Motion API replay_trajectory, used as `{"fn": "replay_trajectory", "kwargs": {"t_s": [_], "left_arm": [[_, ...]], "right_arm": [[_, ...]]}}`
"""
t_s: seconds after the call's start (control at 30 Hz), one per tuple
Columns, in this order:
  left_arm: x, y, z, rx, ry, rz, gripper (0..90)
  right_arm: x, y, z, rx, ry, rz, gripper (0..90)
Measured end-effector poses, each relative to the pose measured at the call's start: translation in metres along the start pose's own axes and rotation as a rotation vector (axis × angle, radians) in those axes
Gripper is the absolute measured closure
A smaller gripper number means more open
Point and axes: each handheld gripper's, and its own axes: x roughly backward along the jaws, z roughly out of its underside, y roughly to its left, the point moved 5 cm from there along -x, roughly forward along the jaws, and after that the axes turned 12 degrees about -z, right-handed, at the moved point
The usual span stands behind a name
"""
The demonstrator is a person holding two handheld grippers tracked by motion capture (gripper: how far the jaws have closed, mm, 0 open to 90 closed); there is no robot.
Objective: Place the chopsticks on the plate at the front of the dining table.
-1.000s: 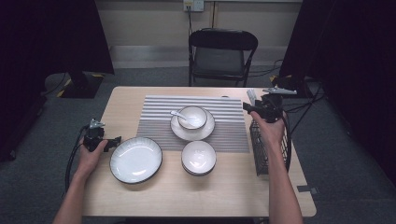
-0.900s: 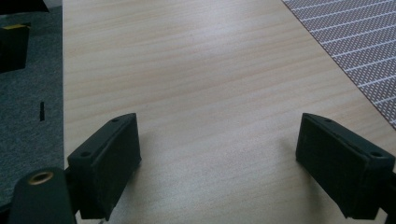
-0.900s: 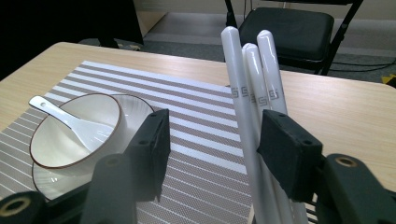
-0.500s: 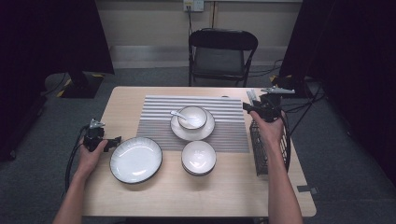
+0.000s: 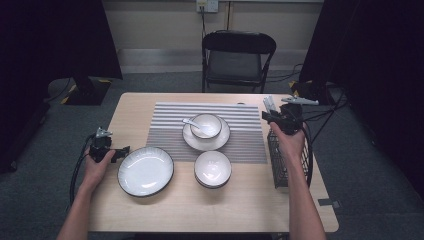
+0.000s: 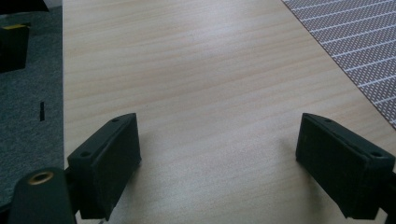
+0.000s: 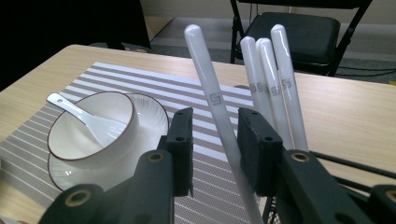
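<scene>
The right gripper point(image 7: 215, 149) has been closing its jaws around one white chopstick point(image 7: 212, 100).

In the right gripper view the chopstick leans between the two black jaws; one jaw looks to touch it, but a firm grip cannot be told. Three more chopsticks point(image 7: 273, 79) stand just beside it in the black wire basket point(image 5: 280, 165) at the right edge of the table point(image 5: 150, 210). The left gripper point(image 6: 219, 163) rests wide open over bare wood at the table's left side, holding nothing. Near it lies a big white plate point(image 5: 145, 171). On the striped mat point(image 5: 165, 125) a bowl point(image 7: 93, 128) with a spoon point(image 7: 77, 114) sits on a saucer point(image 5: 220, 142), and another bowl point(image 5: 213, 169) sits in front of it.
</scene>
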Motion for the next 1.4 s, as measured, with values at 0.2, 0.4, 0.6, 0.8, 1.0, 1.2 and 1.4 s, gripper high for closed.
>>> {"fn": "replay_trajectory", "kwargs": {"t_s": [0.2,0.4,0.6,0.8,1.0,1.2,1.4], "left_arm": [[0.0,0.0,0.0,0.001,0.0,-0.001,13.3],[0.0,0.0,0.0,-0.001,0.001,0.0,13.3],[0.0,0.0,0.0,-0.001,0.0,-0.001,13.3],[0.0,0.0,0.0,0.001,0.0,-0.002,13.3],[0.0,0.0,0.0,0.0,0.0,-0.001,13.3],[0.0,0.0,0.0,0.0,0.0,0.0,13.3],[0.0,0.0,0.0,0.001,0.0,-0.001,13.3]], "right_arm": [[0.007,0.003,0.0,0.007,-0.001,-0.005,70.6],[0.012,0.0,0.008,0.003,-0.005,0.013,74.6],[0.013,-0.003,0.013,-0.006,0.026,0.034,76.4],[0.014,-0.003,0.012,0.008,0.017,0.06,78.3],[0.022,-0.003,0.006,0.019,-0.036,0.063,82.0],[0.025,-0.005,0.008,0.017,-0.046,0.067,82.7],[0.023,-0.005,0.009,0.024,-0.037,0.088,83.0]]}}
